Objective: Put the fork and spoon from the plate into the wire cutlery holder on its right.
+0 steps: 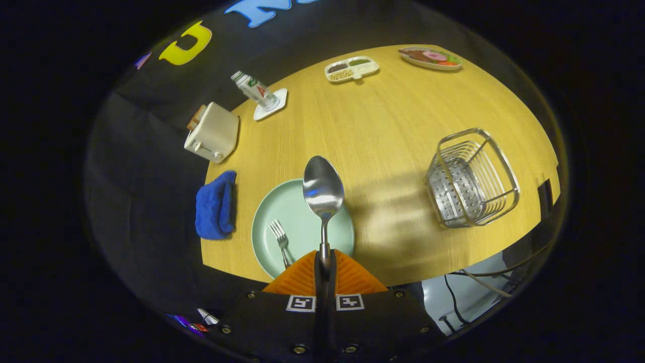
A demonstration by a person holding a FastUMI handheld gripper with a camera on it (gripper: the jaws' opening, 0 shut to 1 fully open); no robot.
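Clamping the spoon (323, 194) by its handle, the claw (325, 262) holds it pointing bowl-forward above the plate (297, 227).

Bright, sharp tabletop (383, 121) with soft shadows; fisheye bends its edges.

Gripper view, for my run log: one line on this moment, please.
gripper: shut on spoon | fork: on plate | wire holder: empty

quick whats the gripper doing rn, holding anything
hand-held gripper: shut on the spoon, both fingers clamped on its handle, bowl pointing ahead above the plate. The fork lies on the plate.
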